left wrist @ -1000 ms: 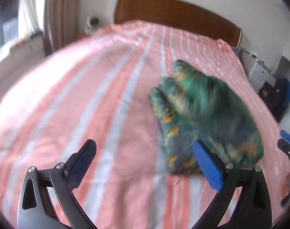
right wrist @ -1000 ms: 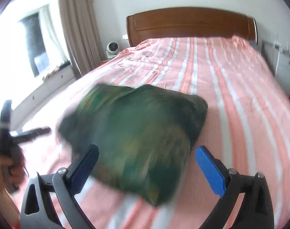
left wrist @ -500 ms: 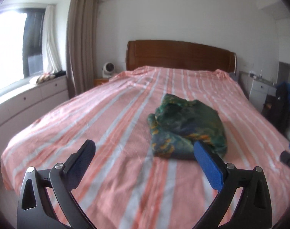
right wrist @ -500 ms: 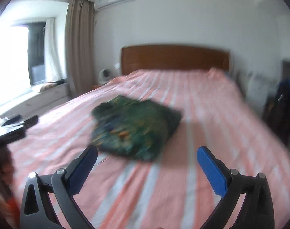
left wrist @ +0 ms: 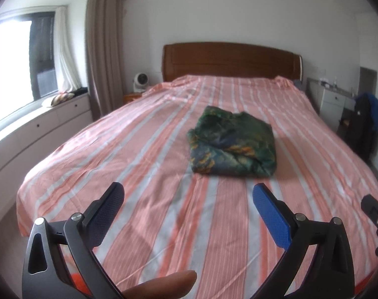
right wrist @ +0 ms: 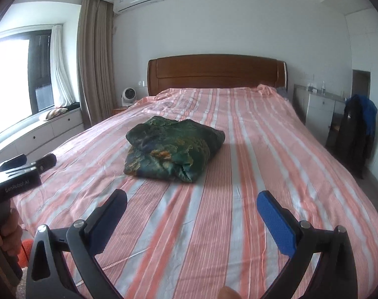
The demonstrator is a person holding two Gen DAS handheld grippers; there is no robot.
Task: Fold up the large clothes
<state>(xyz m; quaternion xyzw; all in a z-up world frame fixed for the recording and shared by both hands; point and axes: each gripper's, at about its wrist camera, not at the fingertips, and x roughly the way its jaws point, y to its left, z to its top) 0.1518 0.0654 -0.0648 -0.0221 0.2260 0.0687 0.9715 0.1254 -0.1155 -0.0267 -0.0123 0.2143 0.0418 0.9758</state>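
The landmark is the bed with the pink, orange and grey striped sheet (left wrist: 144, 149). Left of the bed stand a bright window (left wrist: 7, 52) and a long white drawer bench (left wrist: 34, 134) with a striped cushion (left wrist: 62, 97) on it, then a brown curtain (left wrist: 101, 49). Beside the bed's head on that side sits a small white round fan (left wrist: 140, 81). Low before the bed's foot, the left tongs (left wrist: 186, 200) hang wide open and empty, with a fingertip (left wrist: 169, 285) showing beneath them. On the middle of the bed lies the folded dark green patterned garment (left wrist: 232, 142), a compact bundle with yellow and blue markings, well apart from both tools. Behind it rises the brown wooden headboard (left wrist: 228, 61). The right tongs (right wrist: 191, 205), also before the bed's foot, gape wide and hold nothing. Right of the bed are a white cabinet (right wrist: 321, 107) and a dark jacket with blue lining (right wrist: 358, 129) hung on something I cannot make out.
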